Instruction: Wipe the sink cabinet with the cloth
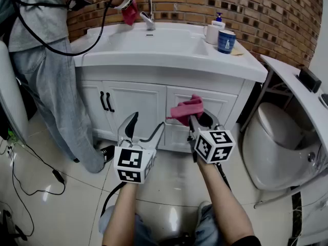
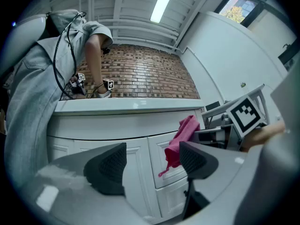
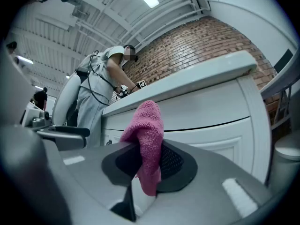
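Observation:
A white sink cabinet [image 1: 138,99] with panelled doors stands in front of me under a white basin. My right gripper [image 1: 197,119] is shut on a pink cloth [image 1: 187,109], held close to the right-hand door panel [image 1: 220,104]; whether it touches I cannot tell. The cloth [image 3: 146,139] sticks up from between the jaws in the right gripper view. My left gripper [image 1: 146,129] hangs open and empty, low before the middle of the cabinet. In the left gripper view the cloth [image 2: 180,139] shows past the right jaw, with the cabinet front [image 2: 136,163] behind.
Another person [image 1: 46,70] stands at the cabinet's left, holding a pink rag [image 1: 130,13] at the tap [image 1: 148,9]. A blue cup [image 1: 226,41] and white mug [image 1: 212,33] stand on the counter's right. A toilet [image 1: 279,142] is at the right. Cables [image 1: 31,183] lie on the tiled floor.

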Action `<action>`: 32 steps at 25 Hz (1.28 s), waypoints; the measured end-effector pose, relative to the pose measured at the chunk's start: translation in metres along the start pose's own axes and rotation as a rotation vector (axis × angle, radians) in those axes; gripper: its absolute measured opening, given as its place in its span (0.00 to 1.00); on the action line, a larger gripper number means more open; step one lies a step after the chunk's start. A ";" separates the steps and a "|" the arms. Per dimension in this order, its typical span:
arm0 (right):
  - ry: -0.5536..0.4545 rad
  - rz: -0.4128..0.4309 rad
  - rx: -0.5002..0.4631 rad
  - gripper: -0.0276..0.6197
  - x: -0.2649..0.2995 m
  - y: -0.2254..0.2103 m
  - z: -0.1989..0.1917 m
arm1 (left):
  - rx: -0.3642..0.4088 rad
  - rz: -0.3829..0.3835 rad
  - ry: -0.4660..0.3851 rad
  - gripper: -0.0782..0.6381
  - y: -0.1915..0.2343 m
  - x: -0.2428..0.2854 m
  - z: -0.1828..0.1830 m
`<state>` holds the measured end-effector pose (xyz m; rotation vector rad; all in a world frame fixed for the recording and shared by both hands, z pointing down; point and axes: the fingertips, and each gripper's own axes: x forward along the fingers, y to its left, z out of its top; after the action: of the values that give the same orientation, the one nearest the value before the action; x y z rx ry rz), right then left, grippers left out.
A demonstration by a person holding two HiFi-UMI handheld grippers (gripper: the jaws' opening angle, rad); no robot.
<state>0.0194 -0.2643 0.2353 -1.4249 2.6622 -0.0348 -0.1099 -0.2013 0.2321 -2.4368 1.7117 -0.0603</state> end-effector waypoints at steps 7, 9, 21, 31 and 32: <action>0.049 0.143 0.082 0.15 0.099 0.019 -0.002 | -0.026 0.027 -0.011 0.61 0.038 0.034 -0.007; 0.082 0.152 0.064 0.15 0.112 0.024 -0.005 | -0.051 0.034 -0.018 0.60 0.045 0.042 -0.008; 0.068 -0.239 -0.041 0.15 0.005 -0.126 0.016 | -0.017 -0.072 0.052 0.60 0.008 0.075 -0.044; -0.020 -0.401 0.078 0.15 -0.030 -0.164 0.022 | -0.052 -0.072 0.018 0.60 0.005 0.072 -0.035; -0.014 -0.334 0.084 0.14 -0.017 -0.144 0.019 | -0.054 -0.067 0.021 0.60 0.008 0.071 -0.036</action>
<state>0.1504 -0.3299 0.2297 -1.8139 2.3506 -0.1638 -0.0972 -0.2746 0.2620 -2.5412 1.6610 -0.0484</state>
